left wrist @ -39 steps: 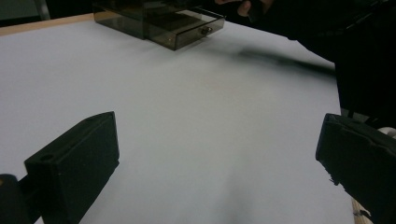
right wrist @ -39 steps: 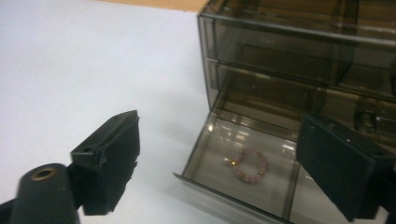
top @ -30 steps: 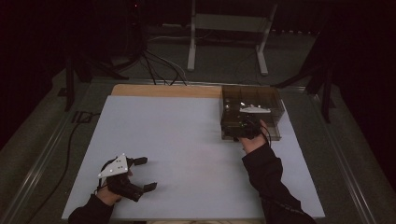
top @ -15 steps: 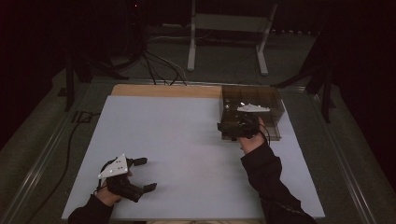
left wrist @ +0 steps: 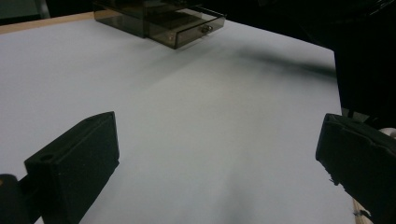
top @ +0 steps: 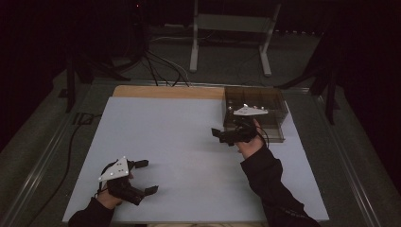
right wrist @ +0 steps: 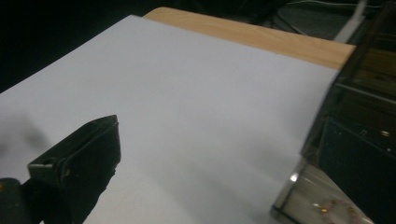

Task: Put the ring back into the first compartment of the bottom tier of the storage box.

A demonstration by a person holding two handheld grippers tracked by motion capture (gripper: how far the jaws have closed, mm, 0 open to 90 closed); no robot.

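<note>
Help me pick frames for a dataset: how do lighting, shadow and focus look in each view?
High view: dim, surroundings nearly black, only the white table lit. Left gripper view: the drawer box is sharp, the left gripper jaws soft, and a blurred shadow streaks the table. Right gripper view: glare spots on the box's corner, near jaw out of focus.

My recording lab: dark room, black drapes, white-covered desk, cables on floor, metal stand behind.
</note>
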